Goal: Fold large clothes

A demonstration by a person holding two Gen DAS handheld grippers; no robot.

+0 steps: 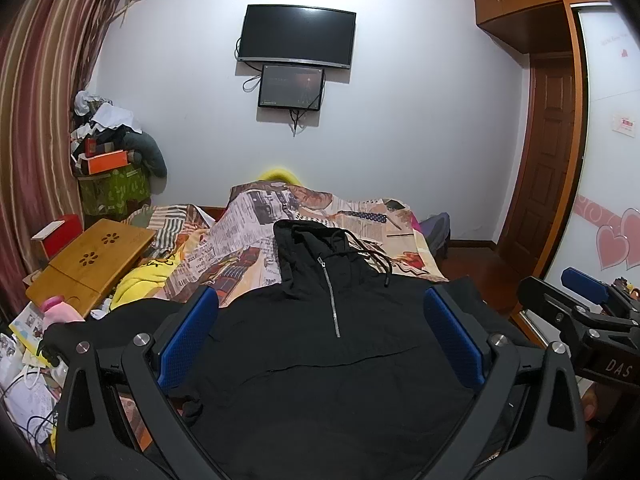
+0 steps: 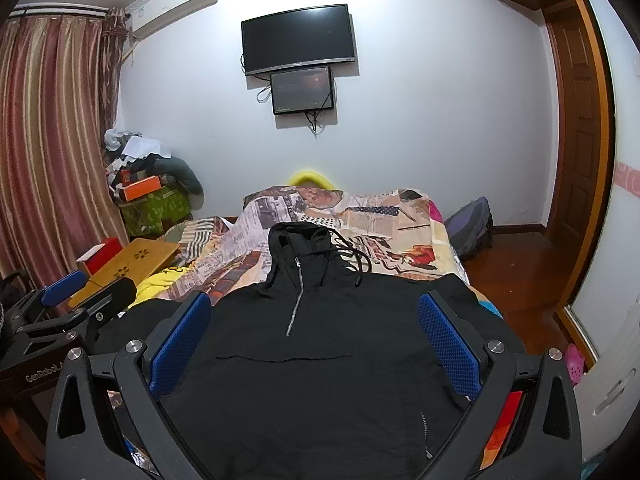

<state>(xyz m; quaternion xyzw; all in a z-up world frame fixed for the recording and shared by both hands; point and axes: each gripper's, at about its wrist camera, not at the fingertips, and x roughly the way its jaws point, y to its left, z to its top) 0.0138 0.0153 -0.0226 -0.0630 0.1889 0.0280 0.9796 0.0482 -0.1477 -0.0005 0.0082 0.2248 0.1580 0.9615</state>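
The hoodie is black with a silver zip. Both grippers carry blue textured pads on black frames. The bed cover shows a newspaper print, perhaps patchwork. Curtains are striped red and beige.

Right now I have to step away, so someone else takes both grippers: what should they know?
Left gripper: jaws open, holding nothing, above the black hoodie.
Right gripper: jaws open, empty, over the same garment.
The hoodie lies spread front-up on the bed, hood away from you, zipper visible.
Done: laid out flat. Left: every fold; no fold shows yet.
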